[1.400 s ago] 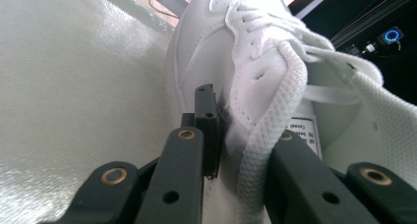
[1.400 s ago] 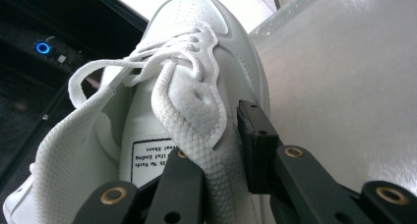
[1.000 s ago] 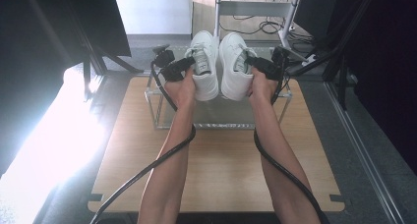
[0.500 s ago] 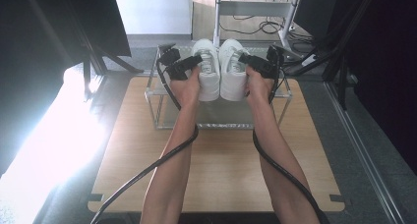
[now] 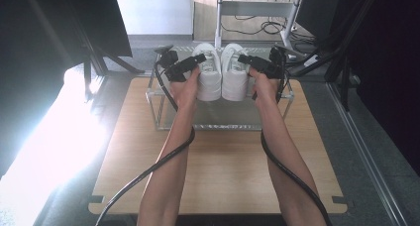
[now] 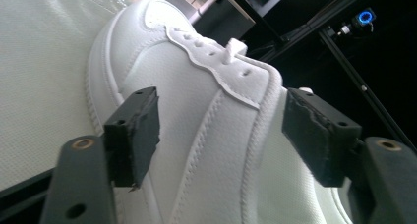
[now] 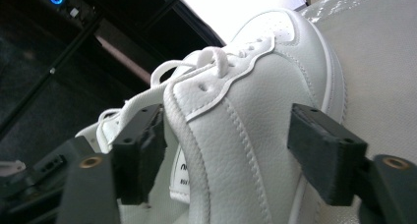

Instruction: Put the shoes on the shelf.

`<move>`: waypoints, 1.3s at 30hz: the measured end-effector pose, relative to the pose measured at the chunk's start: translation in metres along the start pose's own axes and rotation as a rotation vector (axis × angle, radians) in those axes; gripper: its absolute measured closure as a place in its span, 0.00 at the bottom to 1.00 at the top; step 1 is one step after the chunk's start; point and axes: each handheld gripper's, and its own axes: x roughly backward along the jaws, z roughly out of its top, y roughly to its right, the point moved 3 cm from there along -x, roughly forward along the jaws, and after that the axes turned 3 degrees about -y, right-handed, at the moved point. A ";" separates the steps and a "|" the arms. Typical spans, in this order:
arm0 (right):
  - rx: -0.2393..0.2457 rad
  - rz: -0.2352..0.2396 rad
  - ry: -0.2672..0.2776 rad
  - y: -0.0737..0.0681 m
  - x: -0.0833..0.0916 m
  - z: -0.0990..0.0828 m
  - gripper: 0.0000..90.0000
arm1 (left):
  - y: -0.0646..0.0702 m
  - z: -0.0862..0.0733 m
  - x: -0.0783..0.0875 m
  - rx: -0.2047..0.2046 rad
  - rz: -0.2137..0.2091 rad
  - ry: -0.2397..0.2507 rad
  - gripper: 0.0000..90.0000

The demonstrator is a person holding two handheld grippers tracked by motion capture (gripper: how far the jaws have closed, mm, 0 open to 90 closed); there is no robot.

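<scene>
Now I hold the left gripper (image 5: 197,61) and right gripper (image 5: 242,59), jaws apart, astride two white leather sneakers (image 5: 221,72) on the clear-topped metal rack (image 5: 163,118); light, soft uppers, so I would grip the firmer heel collars.

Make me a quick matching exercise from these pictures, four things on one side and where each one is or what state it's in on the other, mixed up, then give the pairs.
Things:
1. left tool
2. right tool
3. wooden table
4. clear rack

Places or states:
A. stands on the tabletop and carries both shoes
B. open around the left shoe
C. under the person's forearms
D. open around the right shoe

Pairs: 1-B, 2-D, 3-C, 4-A
</scene>
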 end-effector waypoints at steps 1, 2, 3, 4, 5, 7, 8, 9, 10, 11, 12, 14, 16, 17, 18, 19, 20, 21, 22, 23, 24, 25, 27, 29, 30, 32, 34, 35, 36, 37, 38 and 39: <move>0.011 0.004 -0.003 0.000 0.000 0.000 0.31 | 0.001 0.000 0.001 -0.010 0.001 -0.004 0.31; 0.021 0.007 -0.006 0.000 0.001 0.000 0.29 | 0.001 0.000 0.002 -0.018 0.000 -0.004 0.30; 0.024 0.008 -0.012 -0.001 0.001 -0.001 0.28 | 0.002 0.000 0.003 -0.024 -0.008 -0.005 0.29; 0.030 0.011 -0.016 -0.001 0.001 -0.001 0.28 | 0.003 0.001 0.004 -0.031 -0.009 -0.006 0.28; 0.038 0.014 -0.021 -0.001 0.001 -0.001 0.27 | 0.004 0.000 0.005 -0.043 -0.009 -0.010 0.27; 0.049 0.019 -0.018 -0.001 0.002 -0.002 0.26 | 0.005 0.000 0.007 -0.061 -0.008 -0.013 0.24; 0.063 0.018 -0.019 0.000 0.003 -0.003 0.26 | 0.004 0.000 0.009 -0.071 -0.011 -0.011 0.23; 0.068 0.020 -0.017 0.000 0.004 -0.003 0.26 | 0.004 0.000 0.011 -0.080 -0.007 -0.007 0.22; 0.080 0.025 -0.017 0.000 0.005 -0.003 0.26 | 0.004 -0.001 0.013 -0.089 -0.002 -0.004 0.21; 0.080 0.031 -0.018 0.000 0.007 -0.003 0.26 | 0.003 -0.001 0.014 -0.092 0.000 0.000 0.20; 0.094 0.034 -0.018 0.001 0.008 -0.004 0.26 | 0.002 -0.001 0.017 -0.099 -0.002 0.005 0.20; 0.092 0.050 -0.011 0.002 0.012 -0.004 0.26 | 0.002 -0.002 0.021 -0.106 -0.006 0.009 0.19; 0.090 0.059 -0.007 0.002 0.016 -0.005 0.25 | 0.001 -0.003 0.026 -0.117 -0.011 0.017 0.18; 0.090 0.066 -0.006 0.002 0.017 -0.005 0.24 | 0.001 -0.004 0.029 -0.125 -0.011 0.019 0.18; 0.085 0.081 -0.005 0.002 0.018 -0.006 0.23 | 0.001 -0.005 0.031 -0.135 -0.012 0.018 0.18; 0.081 0.091 -0.005 0.002 0.020 -0.006 0.22 | 0.000 -0.006 0.034 -0.144 -0.012 0.019 0.17; 0.082 0.098 -0.003 0.002 0.022 -0.007 0.22 | 0.000 -0.007 0.037 -0.153 -0.012 0.018 0.17; 0.084 0.106 0.000 0.002 0.025 -0.007 0.21 | 0.000 -0.007 0.038 -0.160 -0.015 0.018 0.17; 0.086 0.110 0.001 0.002 0.026 -0.008 0.21 | 0.000 -0.008 0.040 -0.168 -0.016 0.017 0.17; 0.087 0.117 0.002 0.002 0.028 -0.008 0.20 | 0.000 -0.009 0.042 -0.176 -0.015 0.017 0.17; 0.084 0.125 0.003 0.002 0.030 -0.008 0.20 | 0.000 -0.010 0.044 -0.185 -0.013 0.015 0.17; 0.086 0.132 0.002 0.002 0.032 -0.008 0.19 | 0.000 -0.010 0.046 -0.195 -0.013 0.015 0.17; 0.088 0.145 0.004 0.003 0.037 -0.009 0.16 | 0.000 -0.012 0.050 -0.216 -0.008 0.013 0.16; 0.094 0.155 -0.006 0.003 0.041 -0.010 0.16 | 0.000 -0.013 0.053 -0.230 -0.008 0.011 0.16; 0.098 0.162 -0.012 0.003 0.043 -0.010 0.15 | 0.000 -0.014 0.055 -0.237 -0.008 0.010 0.16; 0.102 0.171 -0.016 0.004 0.047 -0.012 0.15 | -0.001 -0.015 0.058 -0.258 0.002 0.006 0.16; 0.107 0.179 -0.020 0.006 0.051 -0.013 0.15 | -0.002 -0.016 0.063 -0.276 0.012 0.000 0.16; 0.110 0.181 -0.022 0.007 0.052 -0.014 0.15 | -0.003 -0.016 0.065 -0.294 0.023 -0.001 0.16; 0.112 0.183 -0.023 0.008 0.055 -0.015 0.15 | -0.003 -0.017 0.067 -0.310 0.034 0.000 0.16; 0.118 0.187 -0.022 0.009 0.057 -0.016 0.15 | -0.004 -0.017 0.069 -0.319 0.038 0.000 0.16; 0.120 0.189 -0.025 0.010 0.058 -0.017 0.15 | -0.005 -0.018 0.071 -0.322 0.038 -0.002 0.16; 0.122 0.190 -0.026 0.011 0.060 -0.017 0.15 | -0.006 -0.018 0.073 -0.325 0.034 -0.005 0.16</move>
